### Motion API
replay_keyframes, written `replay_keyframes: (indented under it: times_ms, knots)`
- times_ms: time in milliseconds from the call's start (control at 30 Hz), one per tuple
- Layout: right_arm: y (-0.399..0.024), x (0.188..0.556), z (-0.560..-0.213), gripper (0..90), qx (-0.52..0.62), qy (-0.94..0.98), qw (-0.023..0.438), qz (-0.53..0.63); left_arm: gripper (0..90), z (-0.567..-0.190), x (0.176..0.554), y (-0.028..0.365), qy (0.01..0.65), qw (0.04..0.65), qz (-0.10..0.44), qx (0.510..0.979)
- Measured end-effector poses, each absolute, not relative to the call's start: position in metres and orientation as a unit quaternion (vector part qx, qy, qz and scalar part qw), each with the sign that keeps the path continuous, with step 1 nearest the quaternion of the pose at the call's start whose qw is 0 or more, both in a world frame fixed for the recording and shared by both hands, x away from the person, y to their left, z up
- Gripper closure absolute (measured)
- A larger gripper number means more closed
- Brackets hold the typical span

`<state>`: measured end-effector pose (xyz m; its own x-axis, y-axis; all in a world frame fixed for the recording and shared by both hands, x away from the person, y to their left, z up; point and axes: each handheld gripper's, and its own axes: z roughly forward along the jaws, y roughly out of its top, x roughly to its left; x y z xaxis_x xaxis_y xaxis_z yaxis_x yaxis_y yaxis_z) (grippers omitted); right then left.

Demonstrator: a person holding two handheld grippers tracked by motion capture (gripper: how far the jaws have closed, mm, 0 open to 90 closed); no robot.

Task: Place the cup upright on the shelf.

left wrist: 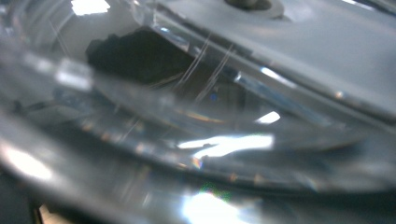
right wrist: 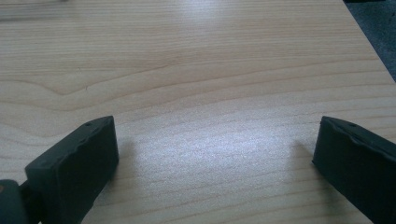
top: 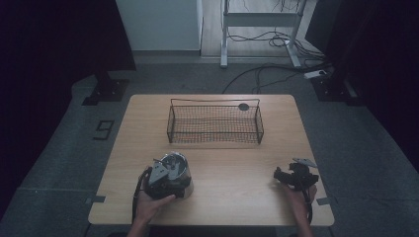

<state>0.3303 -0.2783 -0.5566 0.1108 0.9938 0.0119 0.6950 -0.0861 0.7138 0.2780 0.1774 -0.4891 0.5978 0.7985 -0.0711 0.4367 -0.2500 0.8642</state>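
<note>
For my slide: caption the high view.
Left gripper at a clear container, right gripper idle, wire basket beyond.

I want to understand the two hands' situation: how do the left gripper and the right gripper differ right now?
The left gripper is pressed against a clear glass vessel, and its camera view is all glass; the right gripper is by bare table. The right gripper's jaws stand wide apart over wood; the left gripper's jaws cannot be seen. Both are hand-held near the table's front edge.

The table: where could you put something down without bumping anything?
Bare wood lies between the glass container and the right gripper, and on the table either side of the wire basket. The near-left corner is crowded.
</note>
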Motion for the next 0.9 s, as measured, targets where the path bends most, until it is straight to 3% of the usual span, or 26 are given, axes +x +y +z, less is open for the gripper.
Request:
replay_keyframes:
  times_ms: [900]
  knots:
    - [-0.278,0.33,-0.556,1.2,0.687,0.614,0.286,0.263,3.8,-0.427,0.289,0.188,0.429,0.51,0.199,0.718]
